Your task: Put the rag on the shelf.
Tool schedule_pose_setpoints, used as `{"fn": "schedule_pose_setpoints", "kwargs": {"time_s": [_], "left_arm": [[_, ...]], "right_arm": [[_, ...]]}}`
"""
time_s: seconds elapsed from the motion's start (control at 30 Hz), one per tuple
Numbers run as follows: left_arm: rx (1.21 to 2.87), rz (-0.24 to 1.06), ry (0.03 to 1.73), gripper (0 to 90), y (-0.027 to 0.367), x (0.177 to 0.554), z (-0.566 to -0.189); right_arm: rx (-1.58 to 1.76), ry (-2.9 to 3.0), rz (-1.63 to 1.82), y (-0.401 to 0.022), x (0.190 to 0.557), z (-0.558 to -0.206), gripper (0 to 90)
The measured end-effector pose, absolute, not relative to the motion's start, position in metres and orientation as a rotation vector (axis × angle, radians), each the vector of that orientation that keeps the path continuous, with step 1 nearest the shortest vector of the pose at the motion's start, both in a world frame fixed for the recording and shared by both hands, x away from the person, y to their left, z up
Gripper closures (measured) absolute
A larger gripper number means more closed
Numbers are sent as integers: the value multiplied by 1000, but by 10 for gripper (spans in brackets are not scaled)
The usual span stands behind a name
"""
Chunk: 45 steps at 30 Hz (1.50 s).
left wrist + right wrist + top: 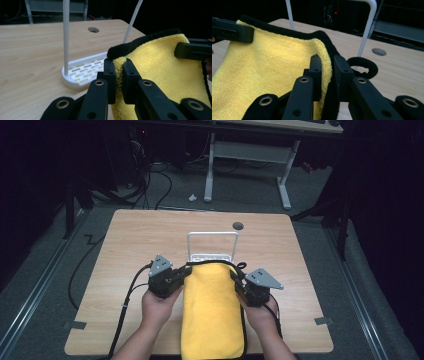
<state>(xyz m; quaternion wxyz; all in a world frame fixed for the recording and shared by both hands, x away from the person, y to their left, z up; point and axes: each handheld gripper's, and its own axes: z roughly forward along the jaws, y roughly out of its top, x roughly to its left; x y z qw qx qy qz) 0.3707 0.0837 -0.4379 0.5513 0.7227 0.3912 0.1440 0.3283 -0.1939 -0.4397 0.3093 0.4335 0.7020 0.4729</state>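
- Yellow towel [212, 310] hangs just in front of the white rack [212, 247], trailing onto the desk [125, 245]
- Left tool [181, 279] pinches its left top corner
- Right tool [239, 282] pinches its right
- Rack's slotted tray holds nothing

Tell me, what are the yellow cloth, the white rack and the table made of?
The cloth looks like fluffy microfibre or terry: matte nap, black stitched edging. The rack seems to be smooth white plastic with a slotted base; its thin hoop could be coated metal. The table shows pale wood grain, probably laminate.
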Motion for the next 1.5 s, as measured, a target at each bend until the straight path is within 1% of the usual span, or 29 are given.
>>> {"fn": "schedule_pose_setpoints", "kwargs": {"time_s": [0.23, 0.57, 1.23, 1.37, 1.5], "left_arm": [[1687, 396, 890, 843, 84, 376, -418], [1613, 452, 852, 845, 86, 383, -387], [1563, 561, 765, 845, 88, 403, -326], [1568, 593, 745, 845, 86, 409, -320], [1555, 581, 738, 845, 85, 421, -316]], "right_arm": [[1109, 1803, 1276, -193, 334, -422, 791], [1053, 1731, 1315, -190, 338, -391, 791], [1032, 1637, 1393, -187, 362, -342, 791], [1021, 1619, 1386, -188, 370, -332, 791], [1024, 1602, 1399, -190, 376, -326, 791]]}}
